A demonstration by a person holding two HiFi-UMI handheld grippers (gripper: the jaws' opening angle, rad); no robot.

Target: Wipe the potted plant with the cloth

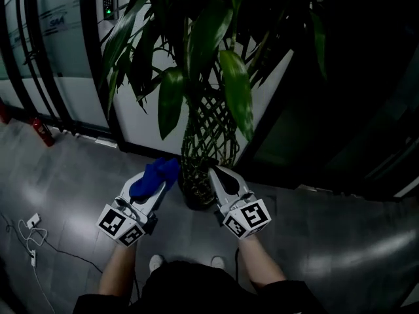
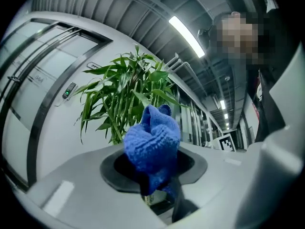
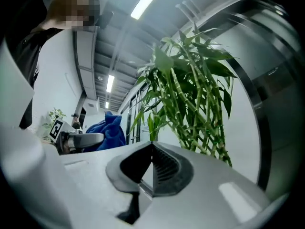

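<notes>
**Q:** Grey floor (image 1: pixel 340 241) by the glass wall (image 1: pixel 59 57), what's the potted plant (image 1: pixel 208 126) look like?

**A:** Braided stems, long glossy green leaves, standing on the floor just ahead of both grippers. FWIW the left hand-held gripper (image 1: pixel 162 176) is clamped on a bunched blue cloth (image 1: pixel 152 180), and the right hand-held gripper (image 1: pixel 216 172) is pinched together, nothing in it.

trunk (image 1: pixel 208 133) + pot (image 1: pixel 191 193) are standing btwn left gripper (image 1: pixel 162 175) & right gripper (image 1: pixel 217 171), blocking straight ahead; leaves (image 1: pixel 237 93) are hanging overhead. floor (image 1: pixel 327 241) at right is lying open; cable (image 1: pixel 59 250) is trailing at left.
</notes>
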